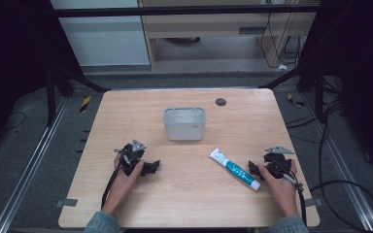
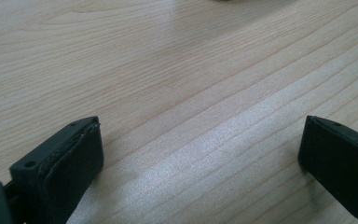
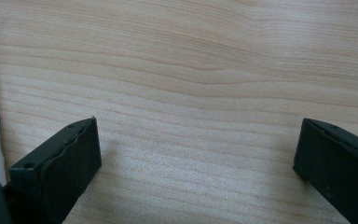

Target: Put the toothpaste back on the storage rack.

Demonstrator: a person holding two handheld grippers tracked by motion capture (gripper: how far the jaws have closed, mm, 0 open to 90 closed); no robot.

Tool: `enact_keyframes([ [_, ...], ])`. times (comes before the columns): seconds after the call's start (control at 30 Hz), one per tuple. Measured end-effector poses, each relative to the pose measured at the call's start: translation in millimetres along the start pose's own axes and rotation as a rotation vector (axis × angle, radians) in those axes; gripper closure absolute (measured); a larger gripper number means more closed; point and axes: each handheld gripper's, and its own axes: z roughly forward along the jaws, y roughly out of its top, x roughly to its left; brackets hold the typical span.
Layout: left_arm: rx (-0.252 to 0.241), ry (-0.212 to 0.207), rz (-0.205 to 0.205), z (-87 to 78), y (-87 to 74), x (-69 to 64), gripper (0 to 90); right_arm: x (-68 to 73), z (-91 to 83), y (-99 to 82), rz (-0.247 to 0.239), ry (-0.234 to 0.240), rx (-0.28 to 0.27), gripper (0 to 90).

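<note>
Resting both hands near front edge of table (image 1: 126, 213), jaws of left gripper (image 1: 148, 167) and right gripper (image 1: 253, 169) spread, empty. Toothpaste tube (image 1: 235, 168) lay just beside right gripper, toward right edge. Judged step: approach. Next: straddle tube, close, carry to grey bin (image 1: 184, 124) at centre.

The left claw (image 2: 200, 154) gapes wide over bare wooden table (image 2: 177, 70).

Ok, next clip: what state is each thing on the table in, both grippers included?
White and teal toothpaste tube: lying flat, slanted, cap end toward the person, not held.
Grey plastic bin: upright, open-topped, nothing visible inside.
Left gripper: jaws open, bare wood between them.
Right gripper: jaws open, beside the tube, holding nothing.
Light wooden table: bears everything.
</note>
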Motion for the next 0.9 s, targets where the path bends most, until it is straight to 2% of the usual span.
enact_keyframes([
  [0.07, 0.000, 0.000, 0.000, 0.0, 0.0, 0.0, 0.0, 0.0, 0.3, 0.3, -0.004, -0.001, -0.001, 1.4],
  [0.13, -0.002, 0.000, -0.003, 0.2, 0.0, -0.2, 0.0, 0.4, -1.2, 1.3, -0.010, 0.002, -0.008, 9.6],
  [0.2, -0.002, 0.000, -0.003, 0.2, 0.0, -0.2, 0.0, 1.6, -4.4, 3.0, -0.024, 0.018, 0.006, 10.5],
  [0.27, -0.003, -0.002, -0.001, 0.3, 0.1, 0.1, 0.0, 3.2, -10.4, 6.3, -0.060, 0.038, 0.027, 18.1],
  [0.37, -0.004, -0.003, -0.002, 0.4, 0.2, 0.0, 0.0, 8.9, -22.7, 15.4, -0.110, 0.059, 0.046, 20.5],
  [0.5, -0.003, -0.002, -0.001, 0.4, 0.2, 0.1, 0.0, 21.5, -40.2, 31.4, -0.157, 0.099, 0.054, 22.2],
  [0.7, -0.002, 0.005, -0.008, -0.1, -0.2, -0.8, 0.0, 43.7, -50.2, 44.9, -0.209, 0.167, 0.124, 26.9],
  [0.83, -0.003, 0.013, -0.016, -0.3, -0.5, -1.8, 0.0, 54.9, -55.4, 51.7, -0.244, 0.176, 0.150, 27.9],
  [0.9, -0.006, 0.018, -0.023, 0.1, -0.3, -2.4, 0.0, 58.9, -56.9, 53.7, -0.240, 0.182, 0.162, 27.8],
])
